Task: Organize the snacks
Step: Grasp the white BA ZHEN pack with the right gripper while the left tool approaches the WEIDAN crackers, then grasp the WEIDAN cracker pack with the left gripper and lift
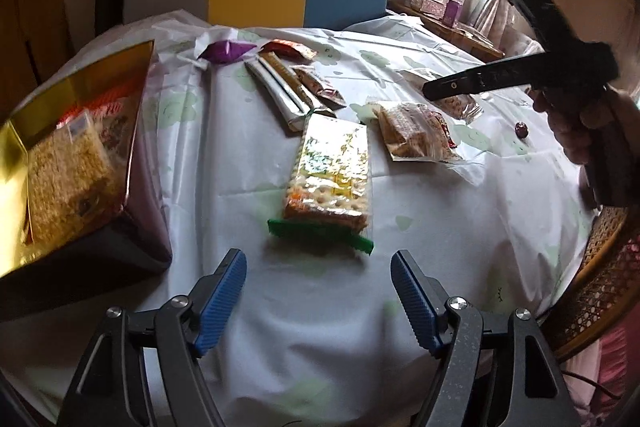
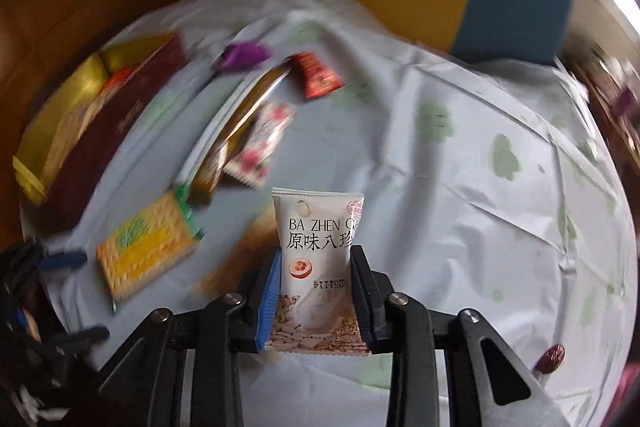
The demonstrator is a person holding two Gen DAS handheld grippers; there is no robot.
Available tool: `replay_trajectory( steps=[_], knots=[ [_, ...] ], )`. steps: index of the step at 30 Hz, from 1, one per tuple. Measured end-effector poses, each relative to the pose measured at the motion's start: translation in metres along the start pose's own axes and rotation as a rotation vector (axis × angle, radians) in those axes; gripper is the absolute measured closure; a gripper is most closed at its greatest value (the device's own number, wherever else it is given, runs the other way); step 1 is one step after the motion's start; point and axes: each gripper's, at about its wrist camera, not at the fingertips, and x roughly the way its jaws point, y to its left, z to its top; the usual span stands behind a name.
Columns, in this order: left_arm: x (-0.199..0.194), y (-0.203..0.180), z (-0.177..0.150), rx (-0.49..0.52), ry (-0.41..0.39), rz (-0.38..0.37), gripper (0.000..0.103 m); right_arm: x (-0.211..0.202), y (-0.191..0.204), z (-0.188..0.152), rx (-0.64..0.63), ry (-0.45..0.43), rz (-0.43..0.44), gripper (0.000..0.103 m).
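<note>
Above the white tablecloth (image 2: 460, 155), the right gripper (image 2: 316, 291) clamps a white snack packet (image 2: 318, 259) upright, likely bound for the gold-lined box (image 1: 80, 155) at left, while the left gripper (image 1: 318, 283) hovers, jaws apart, near the cracker pack (image 1: 330, 171).

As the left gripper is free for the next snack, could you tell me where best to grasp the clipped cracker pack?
Grip the cracker pack across its narrow width, just beyond the green clip. It lies flat, lengthwise ahead of the open left gripper, so approach from the near end, probably angled downward.
</note>
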Motion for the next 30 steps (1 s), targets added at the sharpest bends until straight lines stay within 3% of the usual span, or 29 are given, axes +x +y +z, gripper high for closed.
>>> replay_trajectory(
  steps=[3, 8, 13, 17, 19, 21, 23, 30],
  knots=[
    [-0.003, -0.004, 0.003, 0.012, -0.009, -0.007, 0.028, 0.004, -0.021, 0.0, 0.086, 0.031, -0.109, 0.07],
    [0.0, -0.004, 0.015, 0.026, 0.002, 0.014, 0.028, 0.018, -0.045, -0.009, 0.173, 0.135, -0.188, 0.069],
    [0.005, -0.006, 0.032, 0.053, 0.01, 0.01, 0.028, 0.026, -0.048, -0.016, 0.171, 0.205, -0.164, 0.065],
    [0.019, -0.007, 0.047, 0.088, 0.027, 0.026, 0.028, 0.027, -0.054, -0.015, 0.196, 0.209, -0.154, 0.061],
    [0.025, -0.007, 0.052, 0.1, 0.039, 0.029, 0.028, 0.026, -0.06, -0.015, 0.216, 0.202, -0.149, 0.054],
    [0.033, -0.009, 0.056, 0.112, 0.06, 0.023, 0.034, 0.023, -0.068, -0.013, 0.235, 0.188, -0.145, 0.051],
    [0.039, -0.009, 0.058, 0.12, 0.083, 0.018, 0.04, 0.022, -0.073, -0.013, 0.253, 0.186, -0.14, 0.051],
    [0.05, -0.007, 0.058, 0.099, 0.1, 0.028, 0.04, 0.025, -0.081, -0.006, 0.267, 0.186, -0.138, 0.051]
  ],
)
